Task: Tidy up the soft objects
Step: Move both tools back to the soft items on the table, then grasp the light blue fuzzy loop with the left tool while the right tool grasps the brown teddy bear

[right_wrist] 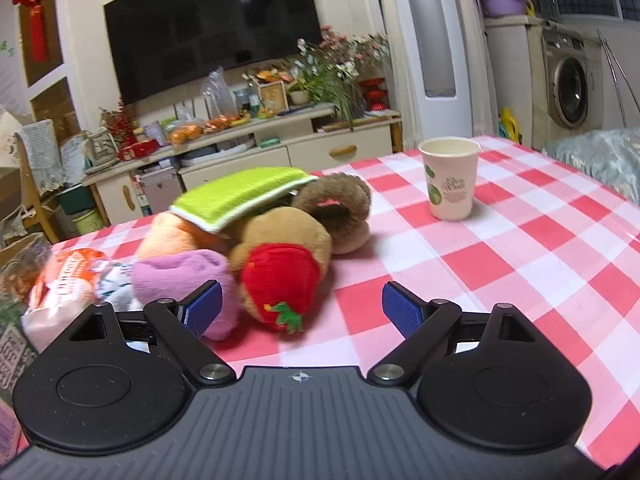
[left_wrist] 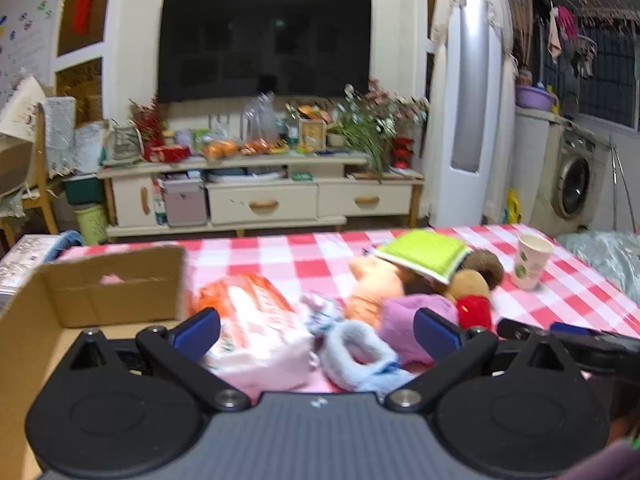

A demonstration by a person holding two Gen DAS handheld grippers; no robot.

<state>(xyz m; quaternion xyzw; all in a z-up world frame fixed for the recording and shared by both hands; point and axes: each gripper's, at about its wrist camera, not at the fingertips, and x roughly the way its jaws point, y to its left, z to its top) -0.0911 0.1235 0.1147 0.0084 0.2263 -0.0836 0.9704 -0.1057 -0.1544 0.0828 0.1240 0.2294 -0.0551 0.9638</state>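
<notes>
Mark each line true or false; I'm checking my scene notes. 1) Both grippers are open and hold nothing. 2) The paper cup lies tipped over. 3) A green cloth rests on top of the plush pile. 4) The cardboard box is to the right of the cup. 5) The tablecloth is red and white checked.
1) True: the left gripper and right gripper are open, nothing between their fingers.
2) False: the cup stands upright.
3) True: the green cloth lies on the plush pile.
4) False: the box is at the left; the cup is far right.
5) True: tablecloth.
</notes>
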